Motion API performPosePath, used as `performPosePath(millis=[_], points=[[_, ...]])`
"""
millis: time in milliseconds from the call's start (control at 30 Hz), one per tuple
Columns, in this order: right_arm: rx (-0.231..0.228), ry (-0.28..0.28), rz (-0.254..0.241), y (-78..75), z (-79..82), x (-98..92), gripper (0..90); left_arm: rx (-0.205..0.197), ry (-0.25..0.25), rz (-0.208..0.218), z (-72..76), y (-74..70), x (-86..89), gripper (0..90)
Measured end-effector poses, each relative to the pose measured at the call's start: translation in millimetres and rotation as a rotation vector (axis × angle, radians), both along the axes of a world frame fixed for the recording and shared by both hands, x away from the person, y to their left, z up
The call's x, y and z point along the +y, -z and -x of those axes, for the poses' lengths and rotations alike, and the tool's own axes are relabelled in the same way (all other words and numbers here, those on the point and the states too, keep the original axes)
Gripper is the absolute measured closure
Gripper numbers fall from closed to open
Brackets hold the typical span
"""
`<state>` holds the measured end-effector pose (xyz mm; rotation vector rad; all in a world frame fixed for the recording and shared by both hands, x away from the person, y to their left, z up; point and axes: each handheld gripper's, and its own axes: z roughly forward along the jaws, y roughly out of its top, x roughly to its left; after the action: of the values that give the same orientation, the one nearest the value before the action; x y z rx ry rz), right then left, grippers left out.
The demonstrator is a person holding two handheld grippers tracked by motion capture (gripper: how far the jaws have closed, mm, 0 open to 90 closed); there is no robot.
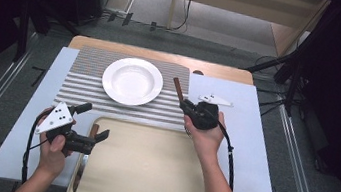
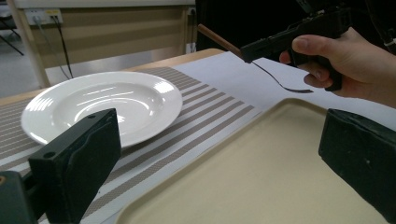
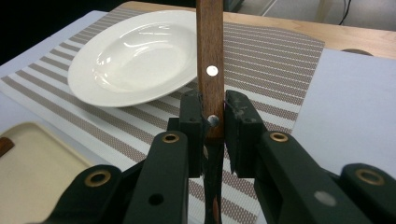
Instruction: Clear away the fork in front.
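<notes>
The right claw (image 1: 188, 106), right of centre in the high view, is clamped on a wood-handled fork (image 3: 209, 70). Its handle points up toward the frame's top, just right of the plate (image 1: 132, 81); the metal end hangs below the claw. The left claw (image 1: 97, 138), lower left, gapes over the tray (image 1: 147, 173) edge, gripping nothing. A knife (image 1: 82, 162) lies just under it, long axis running down the tray's left rim. The left hand is nearer to it.
</notes>
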<state>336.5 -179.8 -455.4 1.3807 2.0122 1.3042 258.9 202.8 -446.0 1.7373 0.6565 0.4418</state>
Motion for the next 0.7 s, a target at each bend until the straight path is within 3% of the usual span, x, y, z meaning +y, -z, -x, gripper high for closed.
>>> performPosePath(millis=[700], points=[[-0.099, -0.062, -0.061, -1.5, 61.3, -13.8, 77.0, 0.023, 0.089, 0.018, -6.8, -5.1, -55.2, 0.0]])
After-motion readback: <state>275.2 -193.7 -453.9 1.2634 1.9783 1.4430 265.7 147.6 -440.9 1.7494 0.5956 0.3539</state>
